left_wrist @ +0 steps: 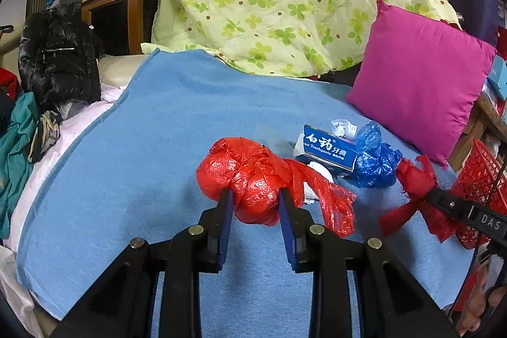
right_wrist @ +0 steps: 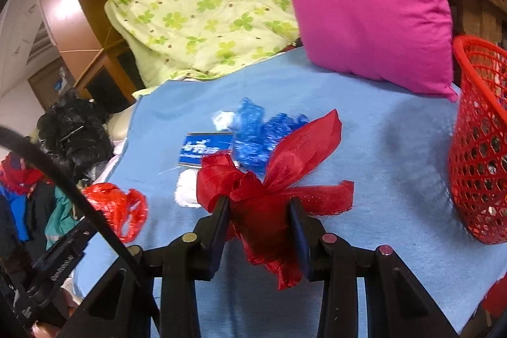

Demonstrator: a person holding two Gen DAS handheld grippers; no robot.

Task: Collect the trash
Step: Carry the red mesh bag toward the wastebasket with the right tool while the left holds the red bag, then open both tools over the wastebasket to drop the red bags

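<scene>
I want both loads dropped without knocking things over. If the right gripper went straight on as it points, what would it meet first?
Probably the blue plastic bag, just past the red ribbon held by the right gripper; depth is unclear.

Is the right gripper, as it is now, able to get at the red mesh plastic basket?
Probably yes. The red mesh plastic basket stands beside the right gripper, with only bare blue blanket between. The gripper is shut on a red fabric bundle, which it could drop in.
</scene>
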